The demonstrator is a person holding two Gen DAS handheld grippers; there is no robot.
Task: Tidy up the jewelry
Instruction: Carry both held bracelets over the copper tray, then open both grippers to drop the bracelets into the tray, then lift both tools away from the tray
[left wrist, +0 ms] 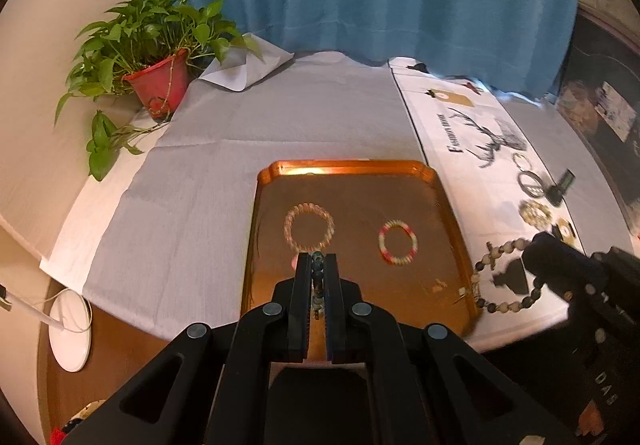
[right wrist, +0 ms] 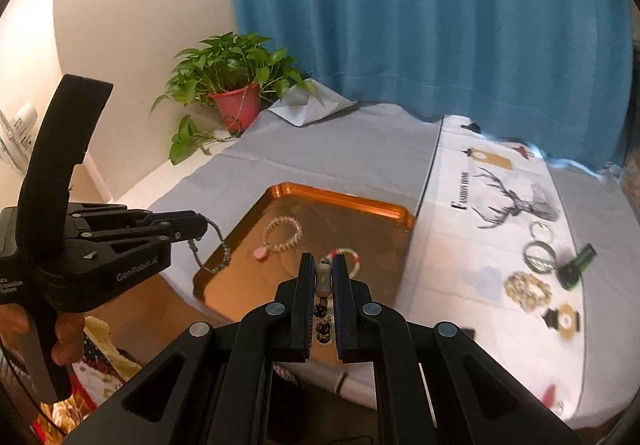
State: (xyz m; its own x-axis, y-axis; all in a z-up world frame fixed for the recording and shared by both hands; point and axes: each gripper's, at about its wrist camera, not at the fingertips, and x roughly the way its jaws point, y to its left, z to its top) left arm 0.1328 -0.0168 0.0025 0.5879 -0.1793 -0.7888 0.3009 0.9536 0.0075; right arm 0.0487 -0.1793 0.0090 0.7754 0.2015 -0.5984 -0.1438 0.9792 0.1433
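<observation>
Both claws pinch bead strands: left claw (left wrist: 318, 257) over the tray (left wrist: 348, 165), right claw (right wrist: 323, 259) near its front rim.

I see a copper-toned tray (left wrist: 348, 167) with a glossy, mirror-smooth metal look, set on matt grey cloth (left wrist: 224, 173) with fold creases. Beside it lies a smooth white printed runner (left wrist: 460, 149). My left hand-held gripper (left wrist: 318, 259) is matt black plastic with dull metal pins. The blue curtain (right wrist: 420, 25) looks soft and woven.
</observation>
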